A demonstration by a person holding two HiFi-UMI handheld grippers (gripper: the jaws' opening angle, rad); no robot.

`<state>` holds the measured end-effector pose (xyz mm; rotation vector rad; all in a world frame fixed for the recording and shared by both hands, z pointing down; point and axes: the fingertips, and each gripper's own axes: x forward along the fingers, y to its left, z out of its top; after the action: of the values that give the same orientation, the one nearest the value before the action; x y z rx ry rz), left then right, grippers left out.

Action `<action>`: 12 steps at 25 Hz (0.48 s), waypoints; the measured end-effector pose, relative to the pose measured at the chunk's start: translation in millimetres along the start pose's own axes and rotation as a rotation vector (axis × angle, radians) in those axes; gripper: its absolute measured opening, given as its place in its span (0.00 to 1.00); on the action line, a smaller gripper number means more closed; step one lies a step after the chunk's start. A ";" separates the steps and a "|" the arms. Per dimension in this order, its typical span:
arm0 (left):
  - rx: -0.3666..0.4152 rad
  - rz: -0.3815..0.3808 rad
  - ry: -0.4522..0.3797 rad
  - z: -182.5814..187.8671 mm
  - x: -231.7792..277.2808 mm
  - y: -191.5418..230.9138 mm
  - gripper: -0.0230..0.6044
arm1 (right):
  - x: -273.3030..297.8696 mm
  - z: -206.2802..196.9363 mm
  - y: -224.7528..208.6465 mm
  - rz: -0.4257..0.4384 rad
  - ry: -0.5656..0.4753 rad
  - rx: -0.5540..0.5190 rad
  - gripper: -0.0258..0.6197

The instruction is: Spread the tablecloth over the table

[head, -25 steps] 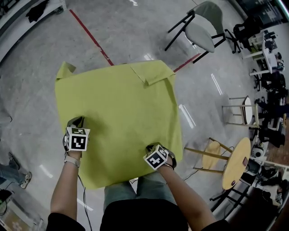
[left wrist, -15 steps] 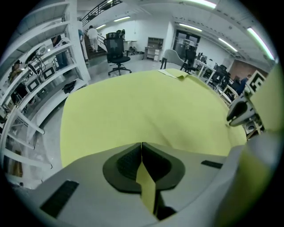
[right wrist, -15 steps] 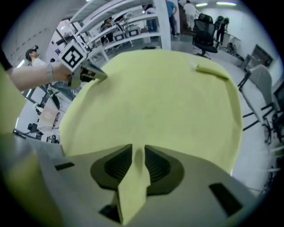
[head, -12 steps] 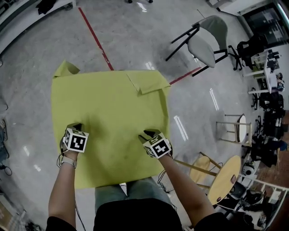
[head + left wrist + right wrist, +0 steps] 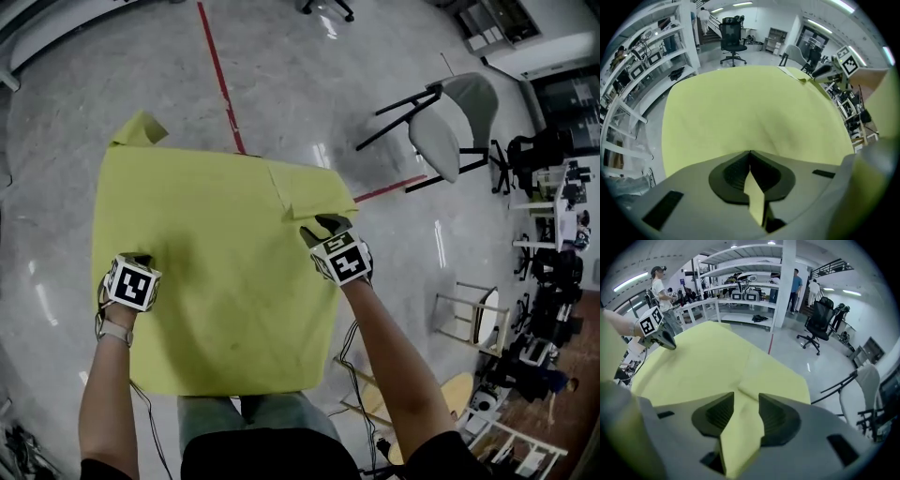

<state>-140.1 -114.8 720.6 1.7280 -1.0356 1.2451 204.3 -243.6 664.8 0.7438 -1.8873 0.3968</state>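
Left gripper point(image 5: 139, 259) is pinched shut on a fold of the tablecloth point(image 5: 225, 281) at its left edge. Right gripper point(image 5: 324, 227) (jaws opening) has the cloth's folded-back far-right corner loose between its pads. One cloth, two grippers. Grey floor point(image 5: 112, 66) surrounds the cloth, and one grey chair point(image 5: 450, 122) stands well beyond that corner.

Right tool point(image 5: 323, 225) from near edge to folded far corner of tablecloth point(image 5: 216, 272), jaws opening, cloth between
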 end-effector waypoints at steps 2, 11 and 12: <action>-0.021 0.009 -0.004 0.3 -3.3 0.0 0.06 | 6.6 6.6 -8.5 0.005 0.001 -0.032 0.29; -0.053 0.018 0.054 -3.6 -15.4 1.0 0.06 | 38.3 42.5 -33.4 0.036 0.020 -0.155 0.30; -0.057 0.020 0.055 -4.2 -16.3 1.2 0.06 | 43.1 44.2 -33.8 0.046 0.026 -0.154 0.30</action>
<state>-145.9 -108.5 706.1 1.6349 -1.0489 1.2572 183.1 -308.1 683.2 0.5908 -1.8899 0.2850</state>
